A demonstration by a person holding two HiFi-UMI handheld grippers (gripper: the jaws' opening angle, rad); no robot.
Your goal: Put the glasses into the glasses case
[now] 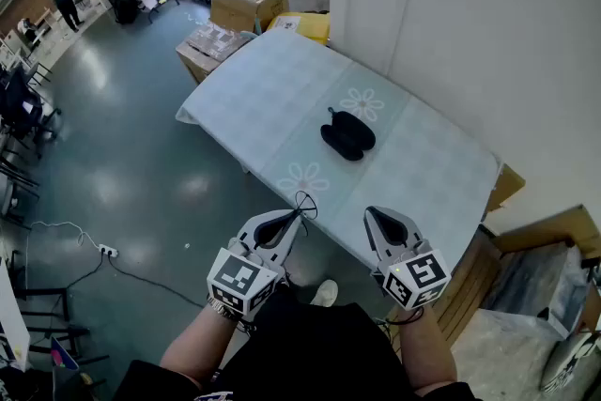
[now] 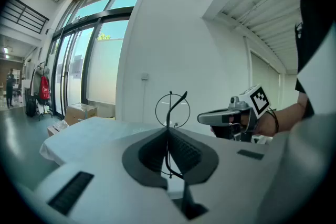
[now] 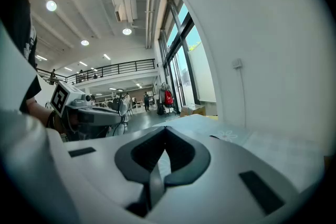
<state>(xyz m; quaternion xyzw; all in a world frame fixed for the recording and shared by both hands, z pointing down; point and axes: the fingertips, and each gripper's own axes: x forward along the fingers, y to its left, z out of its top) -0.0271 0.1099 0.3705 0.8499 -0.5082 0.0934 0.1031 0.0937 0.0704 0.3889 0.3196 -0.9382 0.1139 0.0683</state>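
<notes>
A black glasses case (image 1: 347, 134) lies in the middle of the table (image 1: 263, 99), which has a pale blue flowered cloth; I cannot tell whether it is open. Thin round wire-framed glasses (image 1: 302, 205) (image 2: 172, 108) stick up from my left gripper (image 1: 295, 219) (image 2: 169, 136), which is shut on them. It is held in the air just off the table's near edge, well short of the case. My right gripper (image 1: 373, 216) (image 3: 165, 131) hovers beside it, shut with nothing between its jaws. Each gripper shows in the other's view, the right gripper (image 2: 202, 119) and the left gripper (image 3: 107, 117).
Cardboard boxes (image 1: 246, 0) and a yellow item (image 1: 308, 23) stand at the table's far end. A white wall (image 1: 470, 33) runs along the table's right side. More cardboard (image 1: 549, 235) lies at the right. A power strip (image 1: 106, 250) and cable lie on the floor at left.
</notes>
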